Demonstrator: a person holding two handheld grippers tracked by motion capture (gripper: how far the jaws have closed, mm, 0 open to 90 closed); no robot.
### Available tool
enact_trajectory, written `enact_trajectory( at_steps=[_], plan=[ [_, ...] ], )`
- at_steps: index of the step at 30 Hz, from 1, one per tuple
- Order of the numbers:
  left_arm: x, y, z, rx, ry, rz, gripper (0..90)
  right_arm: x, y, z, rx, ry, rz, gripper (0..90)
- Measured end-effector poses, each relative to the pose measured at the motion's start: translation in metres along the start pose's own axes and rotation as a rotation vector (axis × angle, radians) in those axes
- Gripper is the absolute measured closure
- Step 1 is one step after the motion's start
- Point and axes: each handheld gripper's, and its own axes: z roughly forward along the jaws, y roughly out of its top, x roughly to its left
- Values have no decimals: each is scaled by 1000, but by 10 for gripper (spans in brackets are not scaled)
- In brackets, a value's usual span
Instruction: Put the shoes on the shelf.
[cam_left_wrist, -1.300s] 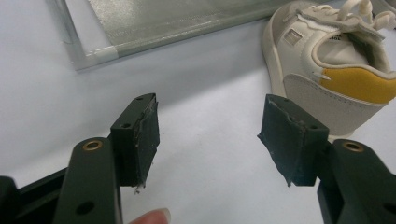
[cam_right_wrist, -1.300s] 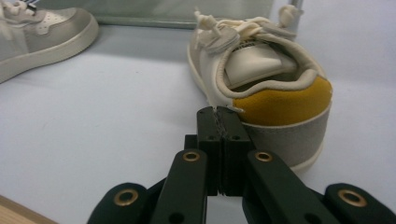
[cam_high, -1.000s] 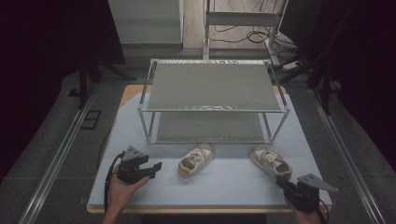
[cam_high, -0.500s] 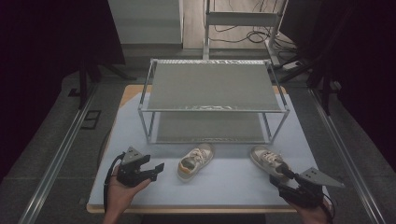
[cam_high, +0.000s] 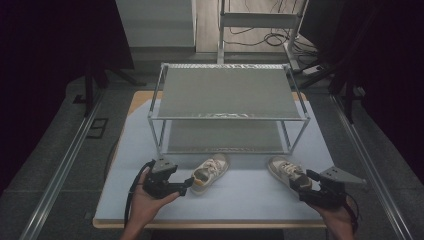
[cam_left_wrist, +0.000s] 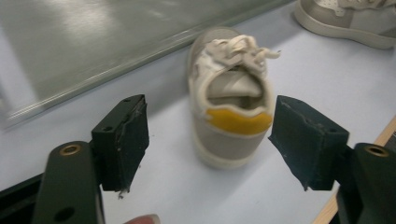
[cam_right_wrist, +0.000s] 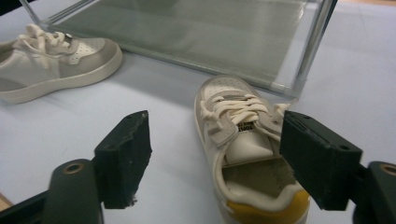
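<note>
On a pale blue table (cam_high: 250, 197) fronting one two-tier metal shoe rack (cam_high: 227, 107), two beige sneakers lie well apart, a left sneaker (cam_high: 209, 172) and a right sneaker (cam_high: 286, 171). Two hand-held grippers face their heels: the left gripper (cam_high: 186, 188) and the right gripper (cam_high: 304, 186), jaws just opened wide, gripping nothing.

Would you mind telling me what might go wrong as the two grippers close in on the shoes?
The left gripper, jaws just opened, nears the left shoe at its heel; a pad could nudge it away. The right gripper straddles the right shoe off-centre, so a pinch may catch only the soft collar and slip.
</note>
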Motion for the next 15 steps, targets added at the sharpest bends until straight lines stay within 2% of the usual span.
enact_trajectory(
  at_steps=[4, 5, 7, 8, 13, 14, 15],
  plan=[
    [-6, 5, 11, 22, -10, 7, 247, -5, 2, 8, 23, -3, 0, 215],
    [-9, 8, 18, 38, -16, 11, 234, -8, 3, 12, 33, -18, 6, 203],
    [-11, 9, 21, 45, -18, 13, 219, -11, 3, 15, 48, -23, 12, 184],
    [-13, 12, 27, 66, -19, 17, 212, -12, 2, 17, 53, -28, 12, 178],
    [-17, 17, 38, 94, -18, 21, 178, -17, -1, 23, 81, -33, 22, 156],
    [-18, 17, 41, 103, -17, 20, 178, -18, -3, 25, 87, -35, 25, 151],
    [-20, 18, 49, 132, -7, 27, 166, -21, -6, 29, 102, -41, 35, 144]
  ],
)
